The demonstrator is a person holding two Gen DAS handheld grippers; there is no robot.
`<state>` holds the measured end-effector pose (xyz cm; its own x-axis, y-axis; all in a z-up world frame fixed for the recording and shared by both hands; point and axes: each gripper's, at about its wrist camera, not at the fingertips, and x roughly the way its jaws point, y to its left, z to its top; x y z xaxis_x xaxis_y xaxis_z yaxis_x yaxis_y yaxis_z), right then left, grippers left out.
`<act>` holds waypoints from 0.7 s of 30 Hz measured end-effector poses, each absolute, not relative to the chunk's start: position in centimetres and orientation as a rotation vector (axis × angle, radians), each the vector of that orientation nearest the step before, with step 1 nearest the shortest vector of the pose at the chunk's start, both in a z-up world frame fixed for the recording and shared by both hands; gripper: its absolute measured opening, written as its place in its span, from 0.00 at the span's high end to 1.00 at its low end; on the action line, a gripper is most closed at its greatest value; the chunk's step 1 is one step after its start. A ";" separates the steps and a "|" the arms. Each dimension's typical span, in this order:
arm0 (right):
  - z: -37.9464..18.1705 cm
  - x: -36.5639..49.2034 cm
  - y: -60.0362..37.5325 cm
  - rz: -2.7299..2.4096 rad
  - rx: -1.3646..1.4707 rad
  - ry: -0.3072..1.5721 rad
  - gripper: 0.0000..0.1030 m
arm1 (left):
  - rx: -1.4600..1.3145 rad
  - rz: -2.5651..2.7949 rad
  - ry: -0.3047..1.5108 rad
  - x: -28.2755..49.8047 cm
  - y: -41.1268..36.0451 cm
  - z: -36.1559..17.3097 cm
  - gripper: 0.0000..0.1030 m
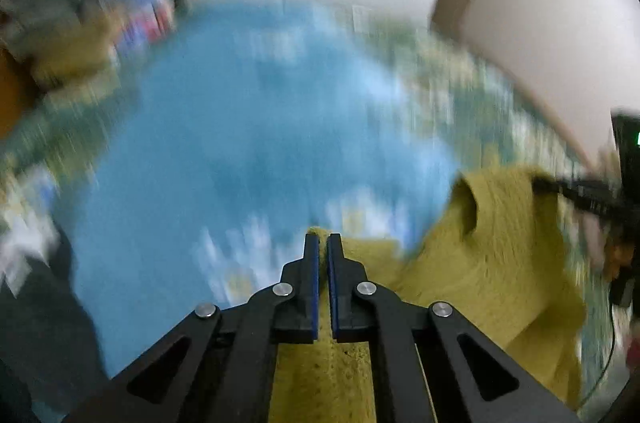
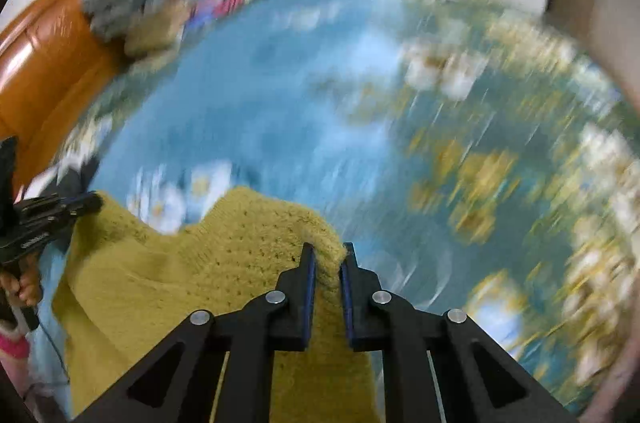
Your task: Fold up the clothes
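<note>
Mustard-yellow knitted sweater (image 2: 224, 263) hangs stretched between both grippers above the blurred blue floral bedspread (image 2: 280, 111)
Left gripper (image 1: 323, 243) is clamped nearly closed on one top corner, right gripper (image 2: 327, 255) pinches the other with a thicker bunch of knit between its jaws; the held edge runs side to side between them, the body drooping below, so either hand is equally near

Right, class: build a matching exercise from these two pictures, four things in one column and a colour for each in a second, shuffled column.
Things:
1. sweater
2. bedspread
3. headboard
4. gripper pads

Colours:
A. orange-brown
B. dark blue
C. mustard yellow
D. light blue with flowers

Pairs: 1-C, 2-D, 3-A, 4-B
</note>
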<state>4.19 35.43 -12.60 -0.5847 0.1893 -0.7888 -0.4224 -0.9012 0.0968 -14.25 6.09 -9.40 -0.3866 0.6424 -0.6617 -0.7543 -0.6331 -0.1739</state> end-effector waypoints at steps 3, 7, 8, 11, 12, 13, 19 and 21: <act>-9.1 4.7 36.7 2.488 -0.981 0.381 0.88 | -0.840 2.156 0.072 -16.3 5.6 -7.4 0.97; -10.1 4.6 37.1 2.458 -0.975 0.408 0.88 | -0.906 2.171 0.080 -17.1 6.3 -9.5 0.97; -10.9 4.7 37.0 2.457 -0.997 0.410 0.88 | -0.918 2.160 0.083 -16.9 6.2 -10.3 0.97; -12.6 5.1 36.6 2.455 -1.039 0.401 0.88 | -0.938 2.155 0.071 -16.4 5.7 -12.4 0.97; -12.8 5.7 36.5 2.469 -1.030 0.406 0.88 | -0.931 2.147 0.037 -16.2 5.4 -12.6 0.97; -12.7 6.5 36.2 2.490 -1.010 0.404 0.88 | -0.913 2.139 0.007 -16.0 5.1 -12.6 0.97; -10.7 10.9 33.1 2.633 -0.885 0.379 0.88 | -0.761 2.083 -0.045 -12.2 -0.2 -9.9 0.99; -10.1 12.7 31.9 2.673 -0.871 0.386 0.88 | -0.720 2.064 -0.046 -10.4 -2.6 -8.7 0.99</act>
<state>12.67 31.95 -10.13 -0.7702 0.2000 -0.6056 -0.3630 -0.9182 0.1584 -10.37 -2.62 -8.72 -0.4064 0.7814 -0.4735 -0.7596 -0.5770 -0.3001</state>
